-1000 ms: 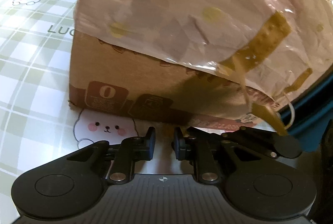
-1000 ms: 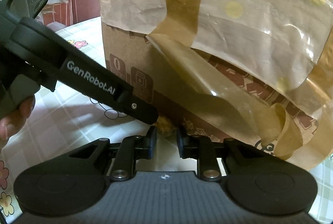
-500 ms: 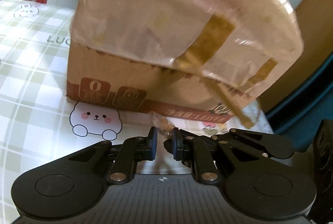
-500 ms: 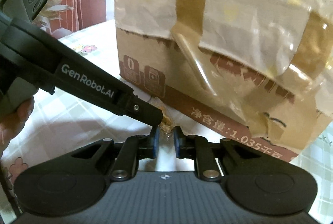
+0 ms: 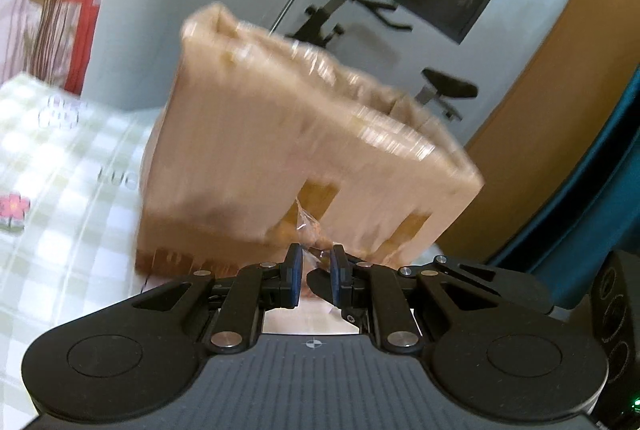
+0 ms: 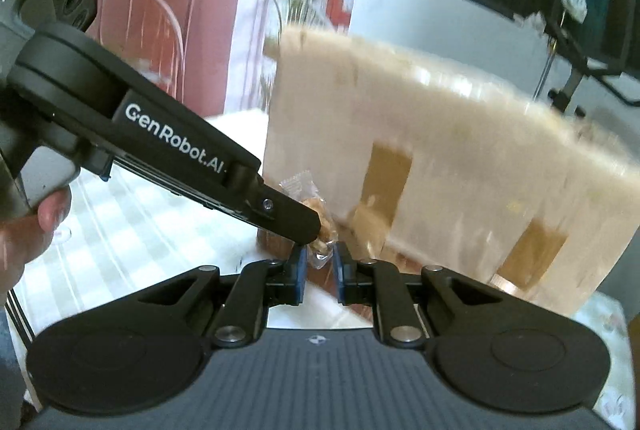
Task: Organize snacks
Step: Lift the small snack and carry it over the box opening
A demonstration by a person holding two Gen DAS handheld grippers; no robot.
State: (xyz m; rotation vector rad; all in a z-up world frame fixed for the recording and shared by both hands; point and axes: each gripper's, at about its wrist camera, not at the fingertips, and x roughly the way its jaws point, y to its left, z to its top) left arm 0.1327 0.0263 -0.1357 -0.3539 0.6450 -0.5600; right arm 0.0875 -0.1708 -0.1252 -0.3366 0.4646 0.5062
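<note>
Now, in the left wrist view, the cardboard box [image 5: 304,150] looks smaller and lower than a second ago, blurred by motion, with the checked tablecloth [image 5: 60,190] dropping away; the snack packet [image 5: 310,236] has left the table. The left gripper [image 5: 314,272] is narrowed onto the packet's lower part, and the crinkled clear wrapper stands up from the pinch. In the right wrist view, the right gripper [image 6: 318,262], whose jaws have just been closing, pinches the bottom of the same packet, while the left gripper's tip crosses from the left and meets it higher up. The packet's long axis runs roughly upright, its sealed end pointing up toward the box. Judging by this, the lift has begun and placing is still ahead.
</note>
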